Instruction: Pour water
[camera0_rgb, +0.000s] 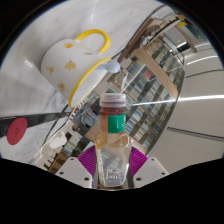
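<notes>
My gripper (112, 165) is shut on a clear plastic bottle (113, 140) with a green label and a pale cap; both magenta pads (88, 160) press its sides. The bottle stands upright between the fingers, lifted, with the view tilted. A white mug (68, 62) with yellow rim, yellow handle and small dots is beyond the bottle, up and to the left, lying tilted in the view with its opening facing right.
A red round object (17, 130) lies at the left on the pale table surface (30, 90). Wooden shelving and racks (155, 70) fill the background to the right behind the bottle.
</notes>
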